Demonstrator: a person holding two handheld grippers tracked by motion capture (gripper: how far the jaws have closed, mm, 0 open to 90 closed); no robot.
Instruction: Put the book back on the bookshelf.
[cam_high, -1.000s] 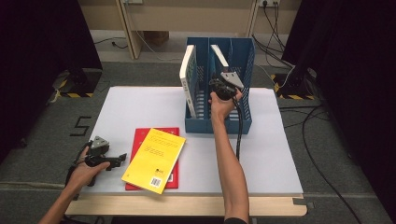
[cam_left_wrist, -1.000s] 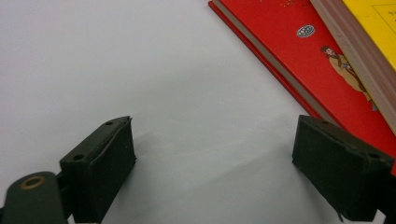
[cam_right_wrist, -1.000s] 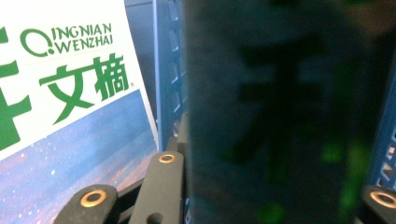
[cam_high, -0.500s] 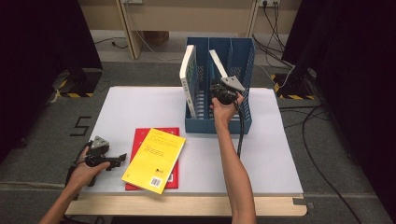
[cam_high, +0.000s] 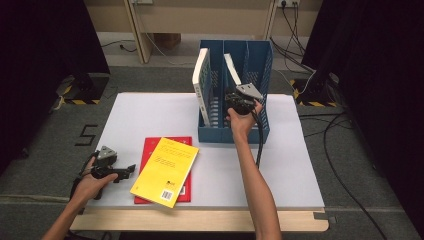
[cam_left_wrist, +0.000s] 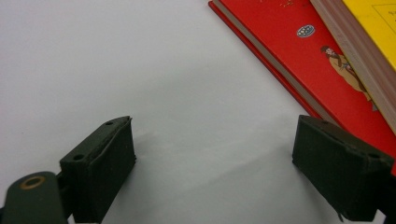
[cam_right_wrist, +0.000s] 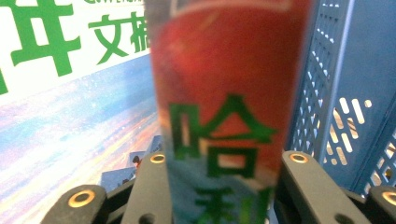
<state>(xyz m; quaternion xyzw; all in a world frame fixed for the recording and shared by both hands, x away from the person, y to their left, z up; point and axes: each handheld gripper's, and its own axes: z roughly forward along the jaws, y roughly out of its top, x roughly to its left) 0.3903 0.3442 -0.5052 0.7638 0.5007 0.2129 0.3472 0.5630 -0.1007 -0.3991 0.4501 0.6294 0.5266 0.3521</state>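
Observation:
A blue file rack (cam_high: 260, 75) stands at the table's far side. A white-covered book (cam_high: 201, 80) leans in its left slot. A second book (cam_high: 231, 70) leans in the middle slot, and my right gripper (cam_high: 240, 102) is at its lower end. In the right gripper view its red and green spine (cam_right_wrist: 224, 93) stands between the jaws of my right gripper (cam_right_wrist: 222, 196). Those jaws have just been opening and sit loosely beside it. My left gripper (cam_high: 125, 171) rests open and empty on the table, left of a yellow book (cam_high: 165, 171) that lies on a red book (cam_high: 150, 150).
The white table top (cam_high: 150, 115) has free room at the left and right. In the left gripper view the red book (cam_left_wrist: 299, 51) and the yellow book (cam_left_wrist: 373, 23) lie past the right jaw. The rack's slotted wall (cam_right_wrist: 345, 93) rises just right of the spine.
The right hand and the book at its jaws have sunk slightly into the rack's middle slot. The left hand has not moved.

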